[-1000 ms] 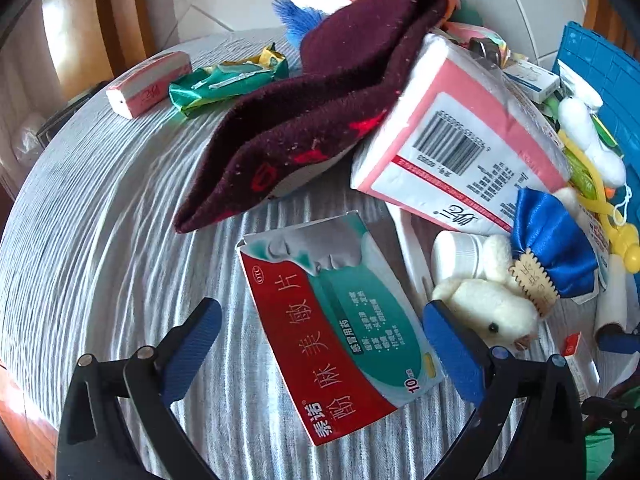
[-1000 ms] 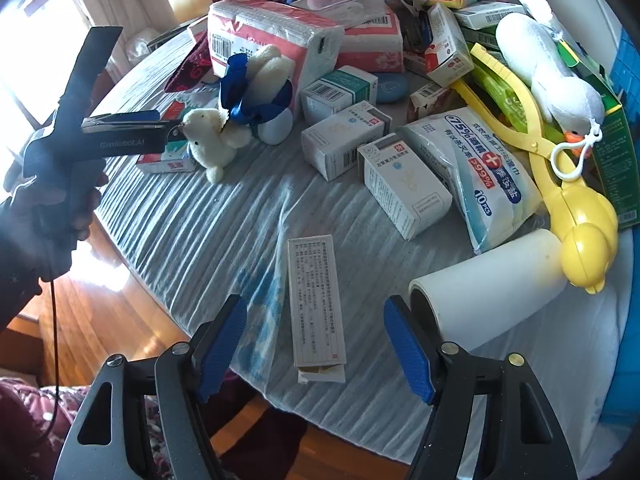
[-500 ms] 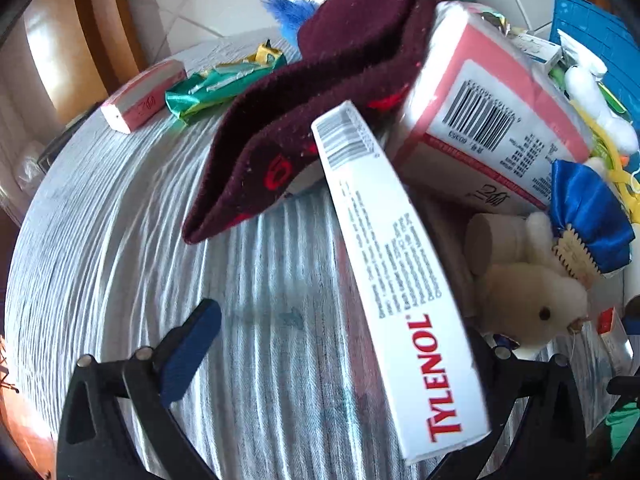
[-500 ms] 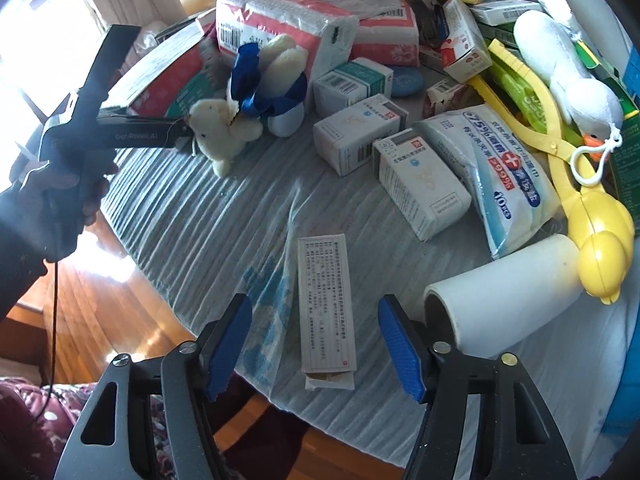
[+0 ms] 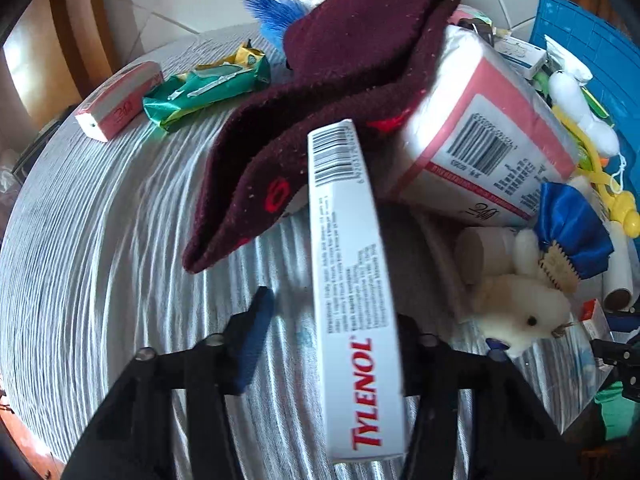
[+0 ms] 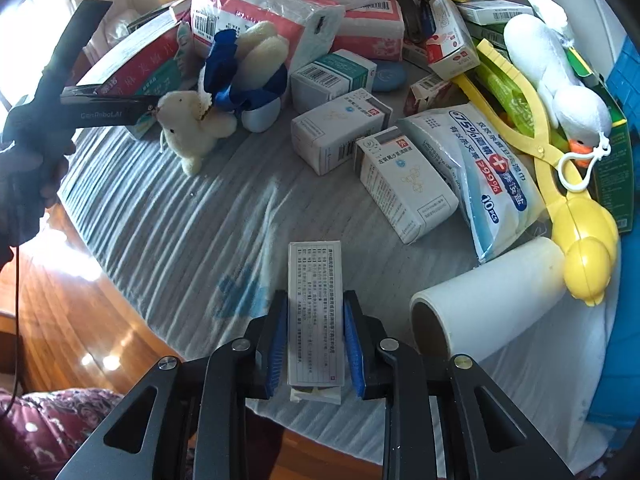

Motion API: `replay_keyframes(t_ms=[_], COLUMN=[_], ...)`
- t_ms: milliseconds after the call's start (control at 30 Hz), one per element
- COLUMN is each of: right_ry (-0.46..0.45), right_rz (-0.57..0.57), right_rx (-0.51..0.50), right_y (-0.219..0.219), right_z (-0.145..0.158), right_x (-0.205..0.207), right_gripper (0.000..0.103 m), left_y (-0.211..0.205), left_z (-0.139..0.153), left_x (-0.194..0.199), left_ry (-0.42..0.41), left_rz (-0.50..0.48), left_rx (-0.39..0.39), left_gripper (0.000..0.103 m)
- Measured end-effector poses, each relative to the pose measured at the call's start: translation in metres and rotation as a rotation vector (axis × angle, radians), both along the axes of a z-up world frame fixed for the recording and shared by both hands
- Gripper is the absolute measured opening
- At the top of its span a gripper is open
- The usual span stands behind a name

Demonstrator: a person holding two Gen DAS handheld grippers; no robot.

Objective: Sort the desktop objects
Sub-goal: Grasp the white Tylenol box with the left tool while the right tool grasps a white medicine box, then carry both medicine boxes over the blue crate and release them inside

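Observation:
My left gripper (image 5: 328, 344) is shut on a Tylenol box (image 5: 352, 280), held on edge above the striped cloth; its red and green face shows in the right wrist view (image 6: 136, 64). My right gripper (image 6: 316, 340) is shut on a narrow white medicine box (image 6: 315, 316) near the table's front edge. A maroon sock (image 5: 320, 120) lies over a pink tissue pack (image 5: 480, 140) behind the left gripper.
A cream plush rabbit (image 5: 520, 312) with a blue bow is right of the left gripper. Several medicine boxes (image 6: 404, 192), a wipes pack (image 6: 480, 172), a paper roll (image 6: 488, 296), yellow duck tongs (image 6: 560, 184) and a blue crate (image 5: 592, 52) crowd the right.
The left gripper's fingers have closed in on the Tylenol box, tipped on edge from lying flat. The right gripper has moved forward and shut on the narrow white box.

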State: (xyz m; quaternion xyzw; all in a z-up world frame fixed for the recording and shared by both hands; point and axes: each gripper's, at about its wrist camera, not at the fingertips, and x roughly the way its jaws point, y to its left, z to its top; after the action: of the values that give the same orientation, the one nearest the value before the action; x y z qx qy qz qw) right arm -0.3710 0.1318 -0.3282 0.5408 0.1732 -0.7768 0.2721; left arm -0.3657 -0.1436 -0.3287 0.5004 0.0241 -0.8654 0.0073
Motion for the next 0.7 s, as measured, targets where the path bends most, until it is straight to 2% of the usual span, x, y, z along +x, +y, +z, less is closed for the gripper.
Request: replay_keyframes(t_ms=[100,167,300,467,633,700], right_ry=[0.007,0.009,0.029,0.068,0.130,0.161], right_rz=[0.000,-0.005,-0.029,-0.054,-0.082,-0.094], right_rx=[0.001,0.001,-0.021,-0.059,-0.108,-0.126], right_y=[-0.003,-0.005,0.000,0.004,-0.006,-0.014], right_z=[0.003,0.005,0.015,0.036,0.071,0.085], right_x=[0.002,0.002,0.000,-0.002,0.006,-0.009], right_gripper=[0.026,0.026,0.026,0.026,0.026,0.026], left_y=[0.006,0.006,0.008,0.010,0.015,0.016], left_z=[0.001,0.001,0.018,0.042,0.066,0.079], left_x=[0.002,0.004,0.014,0.022,0.026,0.021], left_ry=[-0.007,-0.009,0.037,0.087,0.142,0.171], left_rz=[-0.038,-0.050,-0.053,-0.084,-0.112,-0.126], left_rx=[-0.018,-0.025,-0.044,-0.104,-0.114,-0.124], left_gripper=[0.025,0.021,0.020,0.019,0.019,0.019])
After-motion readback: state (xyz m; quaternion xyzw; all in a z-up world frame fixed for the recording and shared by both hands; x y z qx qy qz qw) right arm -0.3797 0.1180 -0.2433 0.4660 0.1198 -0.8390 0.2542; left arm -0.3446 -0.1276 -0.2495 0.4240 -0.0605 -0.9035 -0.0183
